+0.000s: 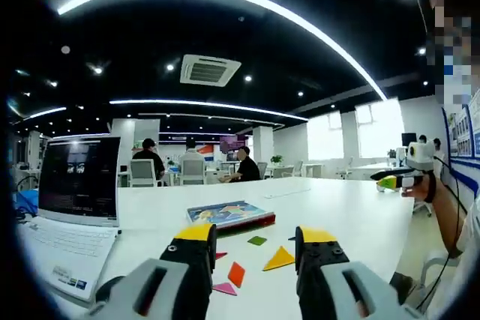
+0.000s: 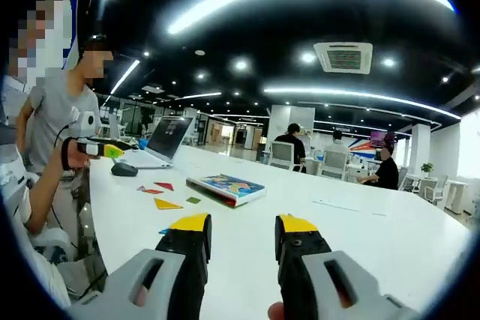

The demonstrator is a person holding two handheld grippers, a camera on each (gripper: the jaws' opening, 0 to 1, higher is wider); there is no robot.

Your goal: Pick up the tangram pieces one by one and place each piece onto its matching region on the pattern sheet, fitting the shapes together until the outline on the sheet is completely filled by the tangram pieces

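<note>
Yellow-tipped jaws of both grippers apart, level above white table [image 1: 360, 215].

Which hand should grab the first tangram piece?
Probably left. The left tool hangs open right over the loose tangram pieces; the right tool is open too but sits farther off.

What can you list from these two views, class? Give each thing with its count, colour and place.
table: one, white, under everything
laptop: one, white, open, at table edge
mouse: one, dark, beside laptop
book: one, colourful cover, mid-table
tangram pieces: several; yellow, orange, green, pink; loose near book
seated people: three, background
left tool: one, yellow-tipped, open, above pieces
right tool: one, yellow-tipped, open, above table
</note>
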